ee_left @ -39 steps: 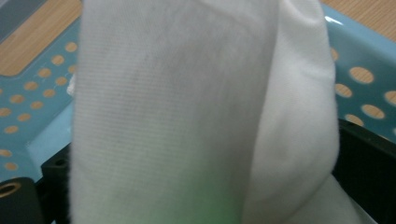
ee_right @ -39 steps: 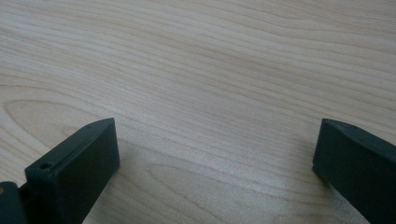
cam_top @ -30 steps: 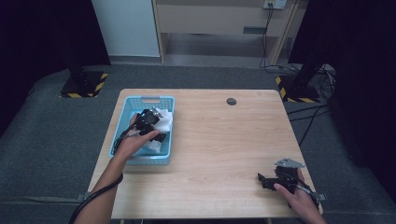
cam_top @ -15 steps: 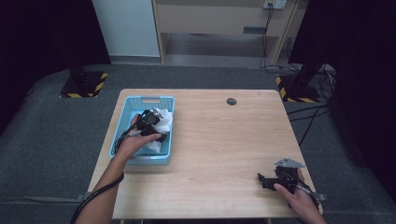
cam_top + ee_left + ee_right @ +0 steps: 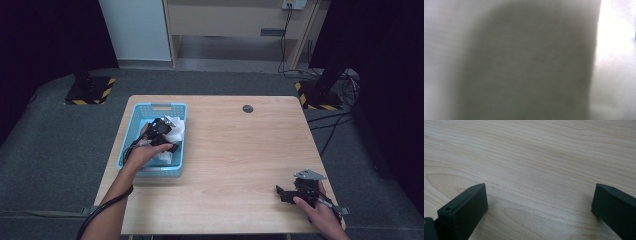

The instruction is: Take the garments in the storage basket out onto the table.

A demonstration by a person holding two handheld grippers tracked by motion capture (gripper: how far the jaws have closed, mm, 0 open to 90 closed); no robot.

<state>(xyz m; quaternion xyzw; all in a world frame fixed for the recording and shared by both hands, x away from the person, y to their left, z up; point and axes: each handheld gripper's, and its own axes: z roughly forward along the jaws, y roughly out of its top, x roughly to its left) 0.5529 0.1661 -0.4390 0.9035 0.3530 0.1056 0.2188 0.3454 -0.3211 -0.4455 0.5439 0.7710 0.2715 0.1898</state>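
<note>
White cloth [image 5: 170, 131] lies bunched inside the light-blue plastic basket [image 5: 131, 131], toward basket's far-right corner. My left gripper [image 5: 164, 136] is down in the basket, pressed into the cloth; hand [image 5: 142, 152] is over basket's near half. Left gripper view is a grey-white blur w/ cloth [image 5: 614, 37] right against the lens, so I cannot tell jaw gap or whether cloth is gripped. Basket sits on the wooden table [image 5: 235, 150], at table's left edge.

My right gripper [image 5: 281, 192] rests low on the table, well apart from the basket, at the near-right corner. In right gripper view [image 5: 539, 202], jaws stand wide apart w/ bare wood grain between them; nothing held. Small dark round disc [image 5: 247, 108] lies right of basket, near table's far edge.
</note>
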